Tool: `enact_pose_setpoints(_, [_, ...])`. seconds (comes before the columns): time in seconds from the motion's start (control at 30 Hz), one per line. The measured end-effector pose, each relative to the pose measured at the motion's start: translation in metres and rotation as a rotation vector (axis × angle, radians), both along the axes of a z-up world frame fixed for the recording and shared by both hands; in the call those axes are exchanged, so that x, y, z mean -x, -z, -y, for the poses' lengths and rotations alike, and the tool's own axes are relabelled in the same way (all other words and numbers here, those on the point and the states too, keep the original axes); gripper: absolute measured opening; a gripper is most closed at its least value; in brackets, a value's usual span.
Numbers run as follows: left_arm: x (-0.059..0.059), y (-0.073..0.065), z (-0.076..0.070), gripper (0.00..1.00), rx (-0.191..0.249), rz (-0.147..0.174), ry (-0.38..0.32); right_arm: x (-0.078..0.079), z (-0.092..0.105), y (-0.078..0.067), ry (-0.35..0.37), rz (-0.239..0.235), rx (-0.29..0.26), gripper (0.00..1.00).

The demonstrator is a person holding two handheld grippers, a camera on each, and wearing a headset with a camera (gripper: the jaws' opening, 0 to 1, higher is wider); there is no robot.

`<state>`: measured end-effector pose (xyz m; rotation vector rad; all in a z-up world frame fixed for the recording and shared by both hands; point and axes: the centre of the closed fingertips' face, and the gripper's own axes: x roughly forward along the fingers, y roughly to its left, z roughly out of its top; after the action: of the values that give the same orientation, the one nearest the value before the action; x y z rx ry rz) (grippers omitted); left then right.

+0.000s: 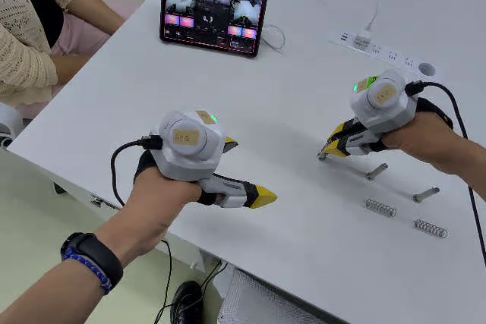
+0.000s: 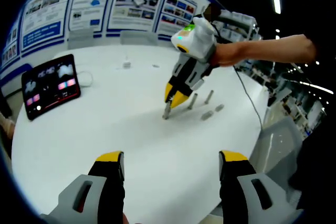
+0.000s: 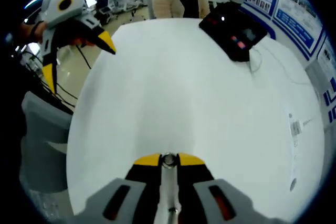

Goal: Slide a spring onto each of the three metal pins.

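The right hand-held gripper (image 1: 332,149) is pressed together on a pin (image 1: 323,155), which is pinched at the yellow jaw tips and angled down toward the white worktop (image 1: 288,111). Whether the pin's lower end touches the surface cannot be told. In the right gripper view the pin is seen end-on between the closed tips, with its shaft running back between the jaws.

A second pin (image 1: 377,171) and a third pin (image 1: 426,194) are laid on the worktop just beside this hand-held gripper, each apart from the other. Nearer the person, a spring (image 1: 380,207) and a second spring (image 1: 430,228) are laid flat, close to those two pins but not touching them.

The left hand-held gripper (image 1: 247,170) is held well apart to the left, over the worktop near its front edge, with its jaws spread wide. It is pointed toward the right hand-held gripper.

At the far side a lit tablet (image 1: 213,11) is propped up, and a power strip (image 1: 380,49) with a plugged cable is laid to its right. A person (image 1: 30,28) in a knitted top is seated at the far left corner
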<state>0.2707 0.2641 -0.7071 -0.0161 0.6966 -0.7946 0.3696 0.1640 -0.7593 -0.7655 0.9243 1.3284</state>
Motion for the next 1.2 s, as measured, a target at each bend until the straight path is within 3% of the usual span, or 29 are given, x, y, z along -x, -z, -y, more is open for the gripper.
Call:
enact_pose_setpoints(0.73, [0.001,0.001,-0.004,0.75,-0.008,-0.007,-0.008,0.003,0.0,0.017,-0.018,-0.009,0.034,0.13])
enact_pose_setpoints(1.03, [0.001,-0.001,0.0,0.75,-0.008,-0.003,0.0,0.011,0.01,0.012,-0.013,-0.021,0.044,0.26])
enact_pose_setpoints(1.2, [0.001,-0.005,0.007,0.75,-0.005,0.004,0.008,0.008,0.014,0.0,0.025,0.002,0.005,0.33])
